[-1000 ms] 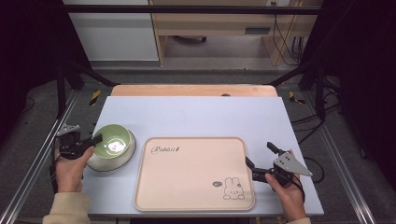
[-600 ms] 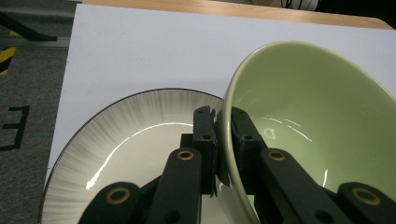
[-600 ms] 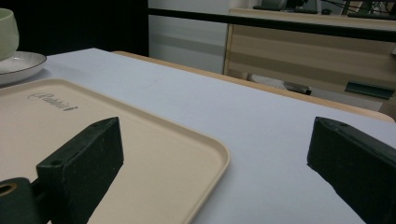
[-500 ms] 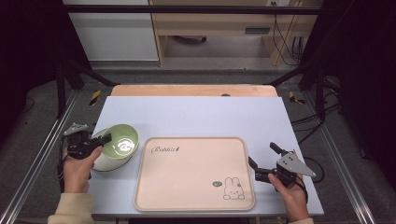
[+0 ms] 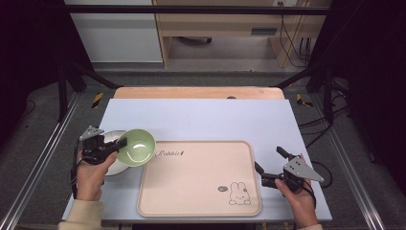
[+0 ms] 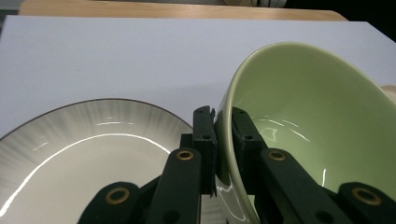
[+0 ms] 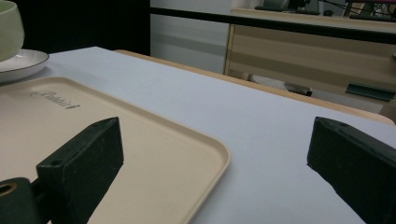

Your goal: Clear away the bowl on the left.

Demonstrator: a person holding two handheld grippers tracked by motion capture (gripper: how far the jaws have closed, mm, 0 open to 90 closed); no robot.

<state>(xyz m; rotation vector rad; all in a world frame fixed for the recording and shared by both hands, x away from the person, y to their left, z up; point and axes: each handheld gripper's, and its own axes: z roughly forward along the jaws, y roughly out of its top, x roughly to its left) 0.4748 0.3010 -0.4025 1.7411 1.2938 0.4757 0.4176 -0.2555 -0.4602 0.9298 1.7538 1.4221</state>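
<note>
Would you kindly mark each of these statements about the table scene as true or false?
1. The left tool pinches the green bowl by its rim. True.
2. The bowl sits flat on the white plate. False: it is tilted and lifted above the plate.
3. The right tool holds the beige tray. False: its jaws are open at the tray's right edge, holding nothing.
4. A rabbit drawing marks the tray. True.
5. The tray carries a cup. False: nothing lies on it.

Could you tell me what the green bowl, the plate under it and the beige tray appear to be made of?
Green bowl: probably glazed ceramic, with glossy reflections. Plate: likely glazed ceramic too, shiny white with grey streaks and a dark rim. Tray: looks like matte plastic, with a moulded lip and printed rabbit.
</note>
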